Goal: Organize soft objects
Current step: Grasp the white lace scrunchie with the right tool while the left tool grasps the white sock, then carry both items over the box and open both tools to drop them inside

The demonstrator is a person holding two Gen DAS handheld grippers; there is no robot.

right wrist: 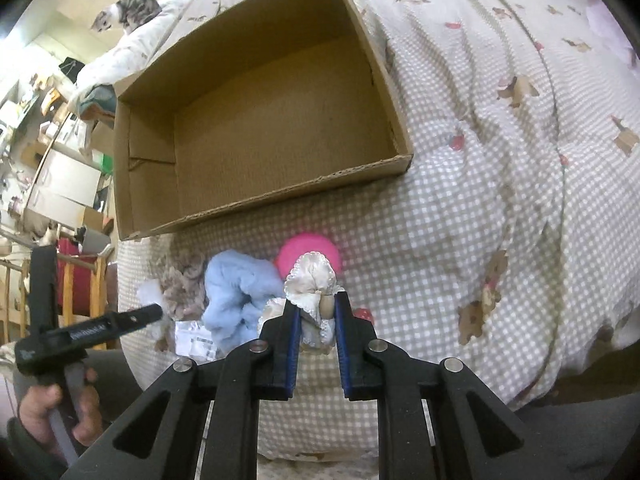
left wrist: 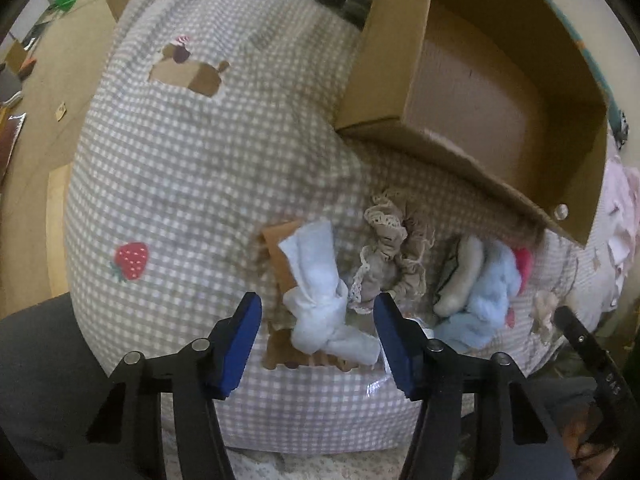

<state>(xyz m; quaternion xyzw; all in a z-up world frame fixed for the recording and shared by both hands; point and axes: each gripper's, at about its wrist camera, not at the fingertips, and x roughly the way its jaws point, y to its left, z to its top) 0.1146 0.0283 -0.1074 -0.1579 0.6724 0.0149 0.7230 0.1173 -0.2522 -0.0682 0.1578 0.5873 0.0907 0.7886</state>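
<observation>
Several soft items lie on a checked quilt in front of an open cardboard box. In the left wrist view my left gripper is open around a knotted white cloth. Beside it lie a beige lace scrunchie, a cream item, a light blue fluffy item and a pink one. In the right wrist view my right gripper is shut on a cream satin scrunchie, in front of the pink item and the blue fluffy item. The box is empty.
A cat sits on the bedding at the far left in the right wrist view. A plastic packet lies on the quilt near the blue item. Cluttered shelves and a wooden frame stand left of the bed.
</observation>
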